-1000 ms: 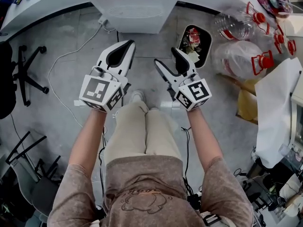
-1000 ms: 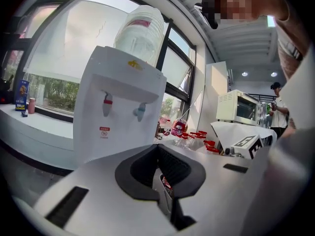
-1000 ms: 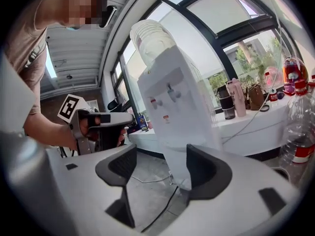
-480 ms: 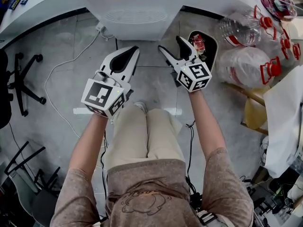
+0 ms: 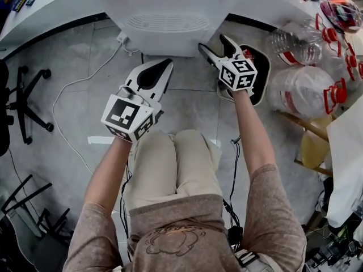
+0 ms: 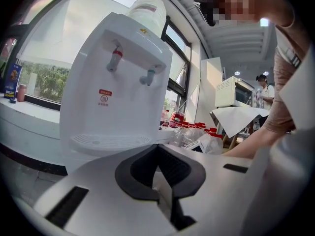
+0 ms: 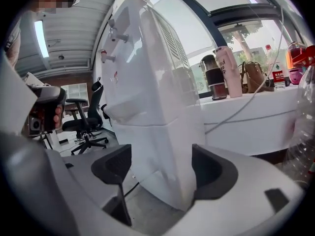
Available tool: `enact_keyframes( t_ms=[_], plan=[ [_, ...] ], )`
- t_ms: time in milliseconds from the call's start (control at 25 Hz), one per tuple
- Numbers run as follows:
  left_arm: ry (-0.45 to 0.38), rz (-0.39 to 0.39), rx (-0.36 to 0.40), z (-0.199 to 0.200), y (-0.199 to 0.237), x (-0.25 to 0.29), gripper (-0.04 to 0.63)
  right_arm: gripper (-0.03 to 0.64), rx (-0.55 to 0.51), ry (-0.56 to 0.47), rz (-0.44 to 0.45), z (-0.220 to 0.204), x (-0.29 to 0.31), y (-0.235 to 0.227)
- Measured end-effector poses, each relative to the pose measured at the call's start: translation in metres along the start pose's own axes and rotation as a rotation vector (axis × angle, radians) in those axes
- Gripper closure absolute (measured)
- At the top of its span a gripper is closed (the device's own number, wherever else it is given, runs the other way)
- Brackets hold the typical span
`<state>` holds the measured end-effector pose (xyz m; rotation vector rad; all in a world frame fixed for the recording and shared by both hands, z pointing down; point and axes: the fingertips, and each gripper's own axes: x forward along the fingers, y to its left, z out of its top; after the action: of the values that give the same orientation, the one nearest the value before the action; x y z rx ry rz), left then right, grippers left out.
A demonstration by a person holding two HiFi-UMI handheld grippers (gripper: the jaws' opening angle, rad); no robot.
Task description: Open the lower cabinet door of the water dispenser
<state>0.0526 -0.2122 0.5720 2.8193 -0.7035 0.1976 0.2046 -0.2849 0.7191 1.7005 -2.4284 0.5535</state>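
White plastic water dispenser (image 5: 164, 16) stands ahead of both grippers. Its lower cabinet door (image 7: 140, 141) is upright. The right gripper (image 5: 215, 44) is nearer, at the dispenser's right front corner; its jaws have just been opening, wide apart, clamping nothing. The left gripper (image 5: 164, 67) sits farther back, jaws together, empty.

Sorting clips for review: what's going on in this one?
A person holds a gripper in each hand before a white dispenser. The right gripper is by the dispenser's lower corner; its jaws have just been opening, with nothing gripped between them. The left gripper is shut, empty, further back. The lower door is not yet opened.
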Motion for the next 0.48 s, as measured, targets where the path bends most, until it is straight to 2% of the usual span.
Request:
enact_keyframes(
  t_ms=[200,480],
  plan=[
    [0.002,-0.013,0.005,-0.018,0.002,0.007,0.578,0.255,-0.034,-0.002,0.034,-0.01,0.02,-0.003],
    [-0.01,-0.031,-0.005,-0.029,0.001,0.014,0.578,0.301,-0.11,-0.013,0.043,-0.007,0.033,-0.001]
  ],
)
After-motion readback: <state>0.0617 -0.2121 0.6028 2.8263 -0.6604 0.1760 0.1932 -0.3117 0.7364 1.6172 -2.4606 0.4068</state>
